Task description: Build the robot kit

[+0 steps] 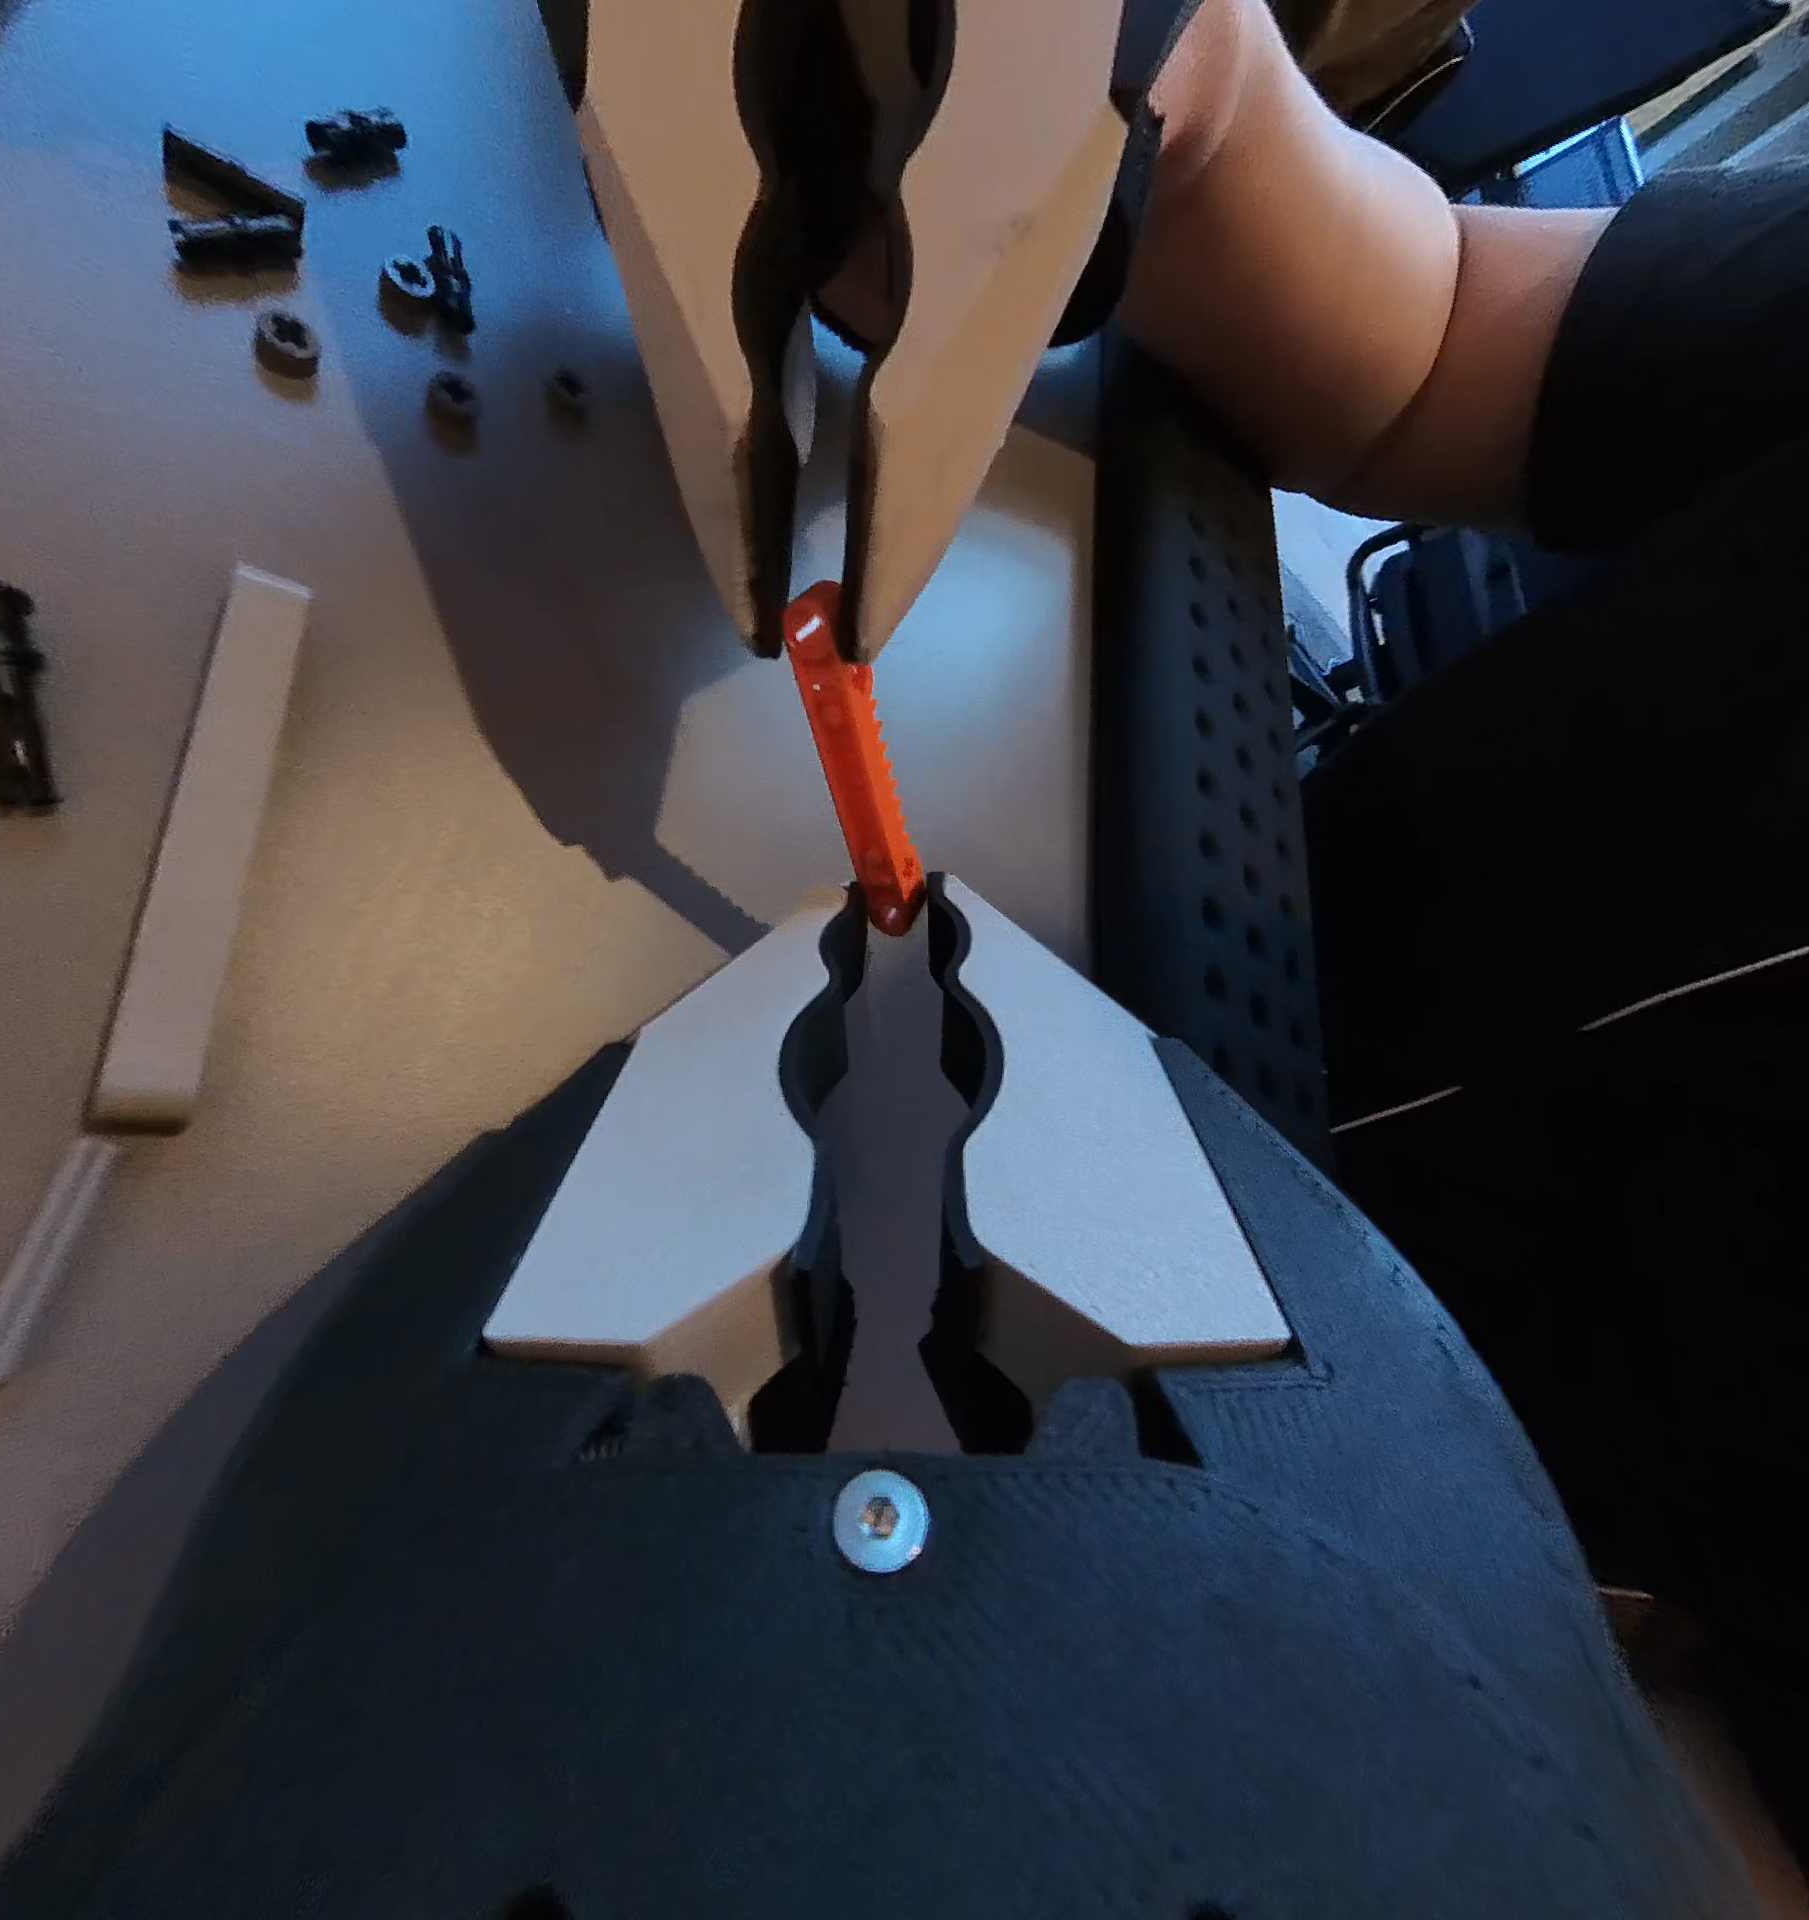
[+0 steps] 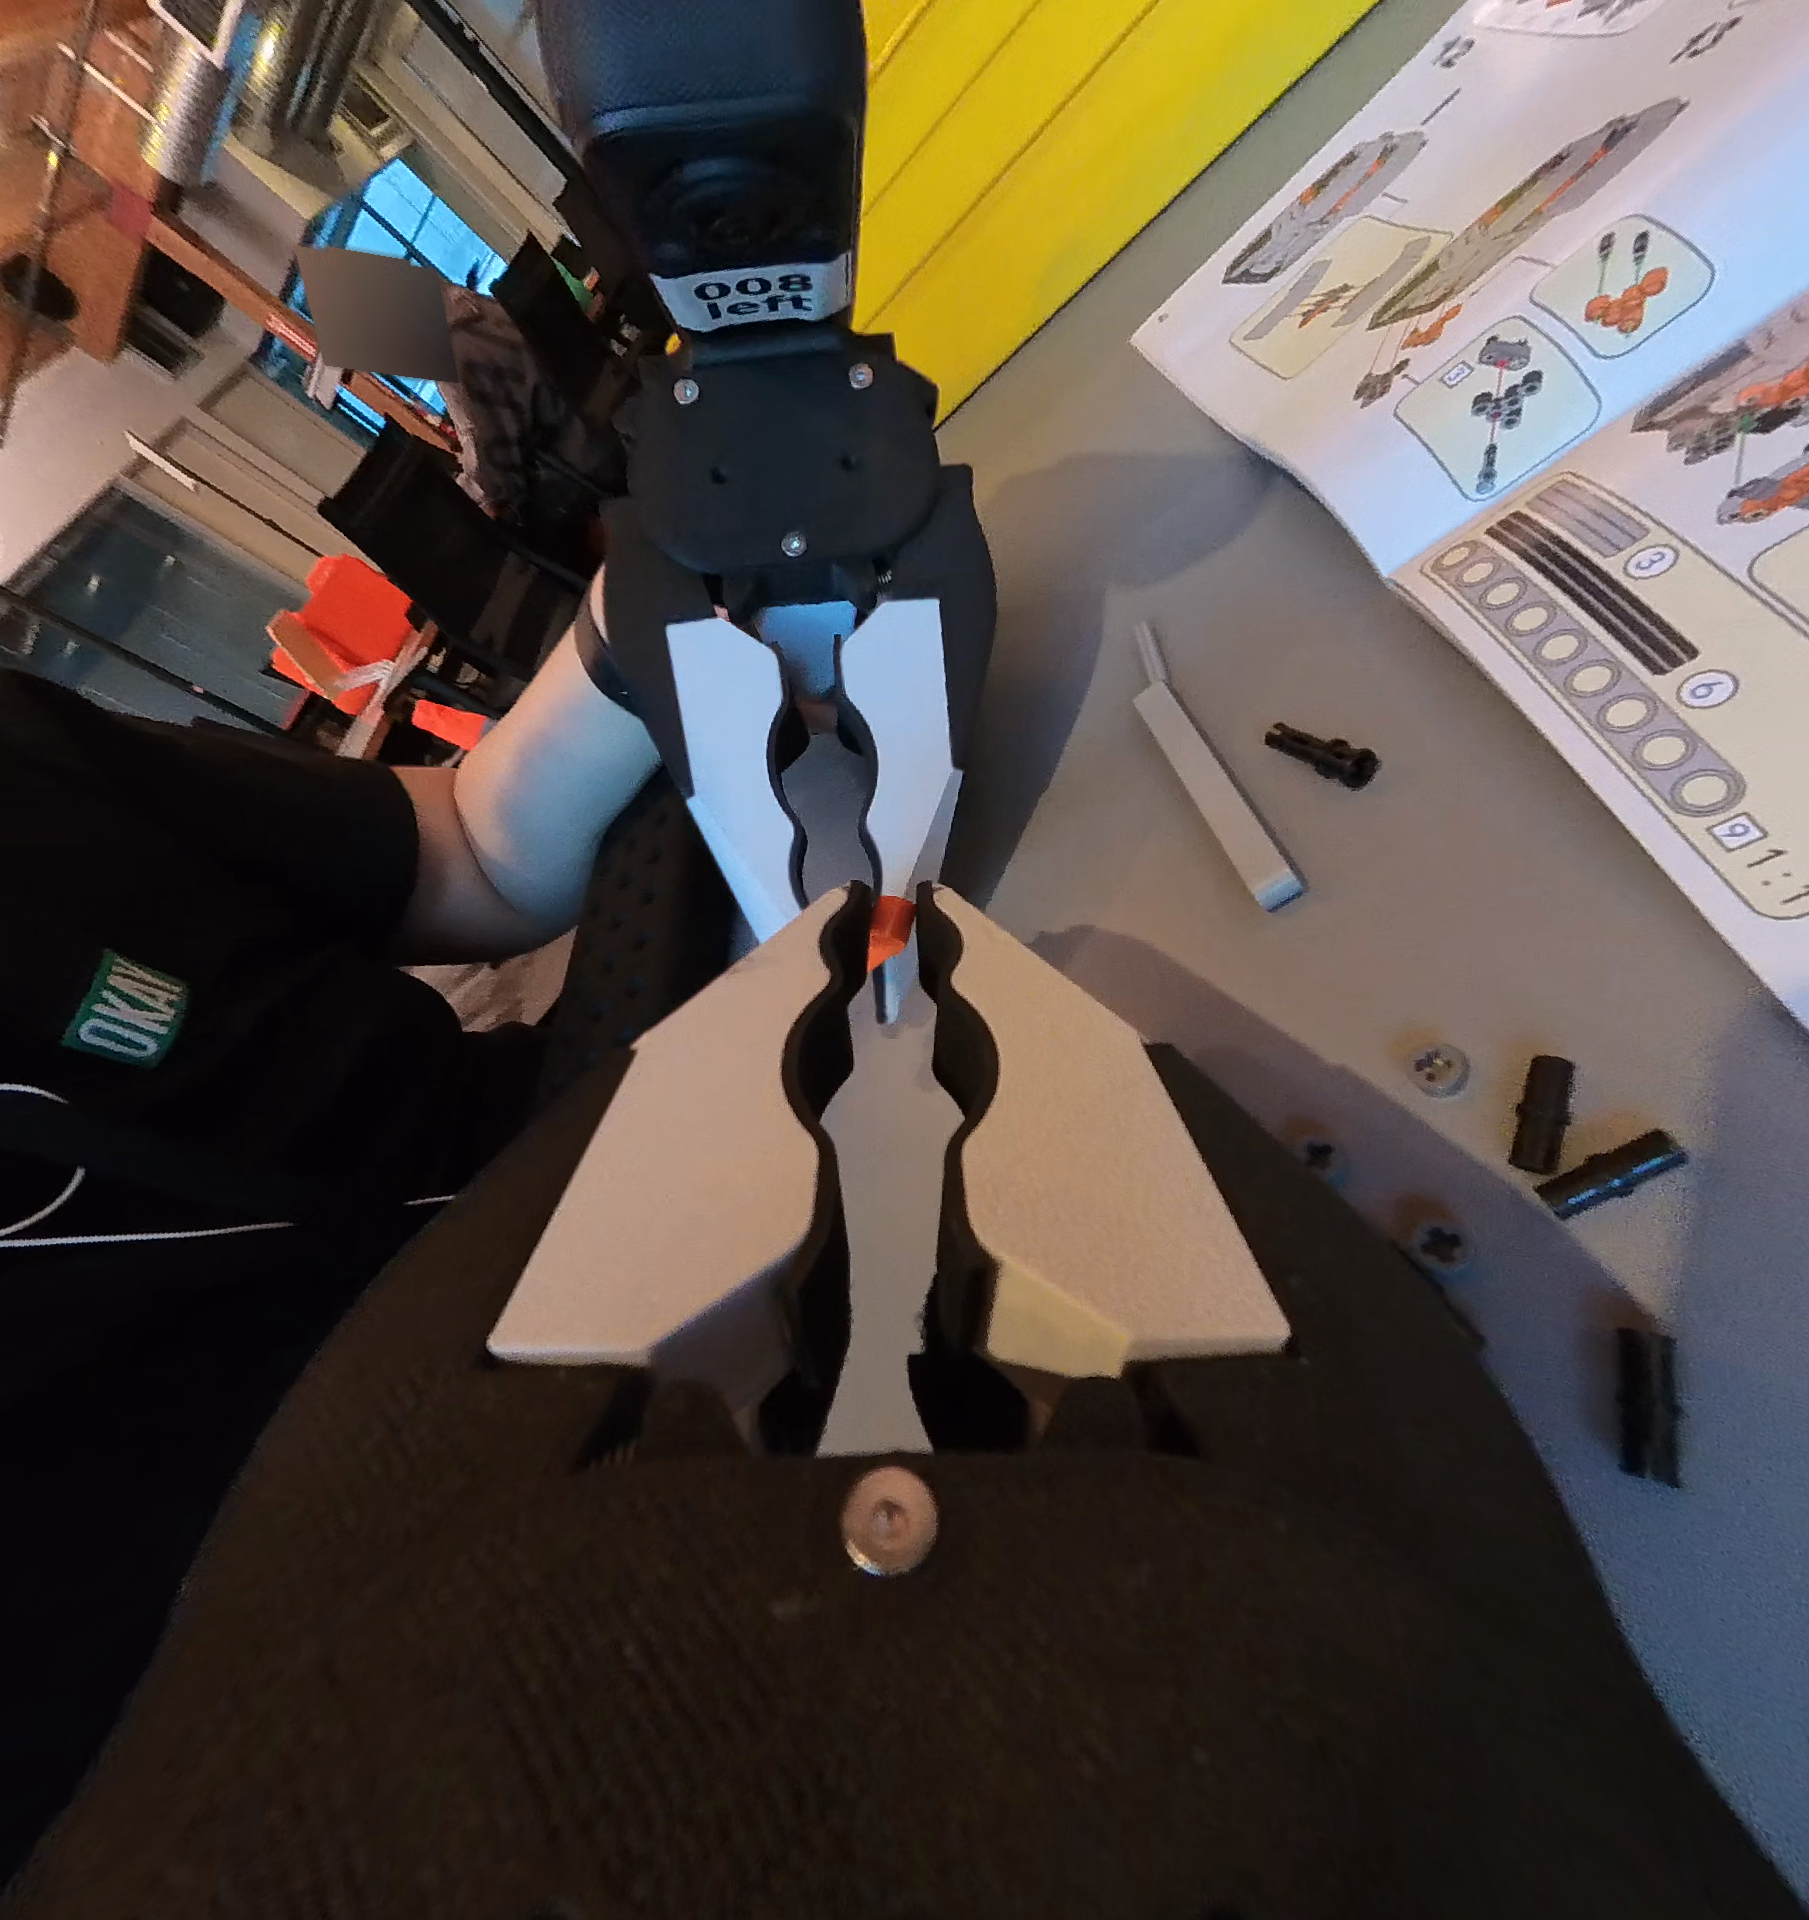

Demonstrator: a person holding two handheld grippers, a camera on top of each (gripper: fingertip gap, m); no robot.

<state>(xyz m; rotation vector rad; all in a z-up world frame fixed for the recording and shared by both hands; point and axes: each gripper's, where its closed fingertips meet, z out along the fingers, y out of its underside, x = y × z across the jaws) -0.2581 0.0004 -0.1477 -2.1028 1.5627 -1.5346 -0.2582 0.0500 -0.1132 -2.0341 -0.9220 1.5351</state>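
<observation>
We hold a small orange toothed piece point(image 1: 854, 758) between our two tools, above the grey table point(image 1: 380, 831): our left gripper point(image 1: 892, 902) is nearly closed with its tips pinching the near end, and our right gripper point(image 1: 809, 634), coming in from 12 o'clock in the left wrist view, is likewise narrowed onto the far end. Both ends are gripped at once, and the piece hangs in the air, joined to nothing else we can see; whether either grip is firm we cannot tell. In the right wrist view the orange piece point(image 2: 889, 925) shows only as a small block between our tips. Around us, loose black pins and connectors point(image 1: 235, 208) lie at 10 o'clock, a long grey beam point(image 1: 204, 842) at 9 o'clock, and an open instruction booklet point(image 2: 1565, 436) at 2 o'clock in the right wrist view. A forearm point(image 1: 1326, 301) crosses at 1 o'clock; nothing blocks the piece itself.
</observation>
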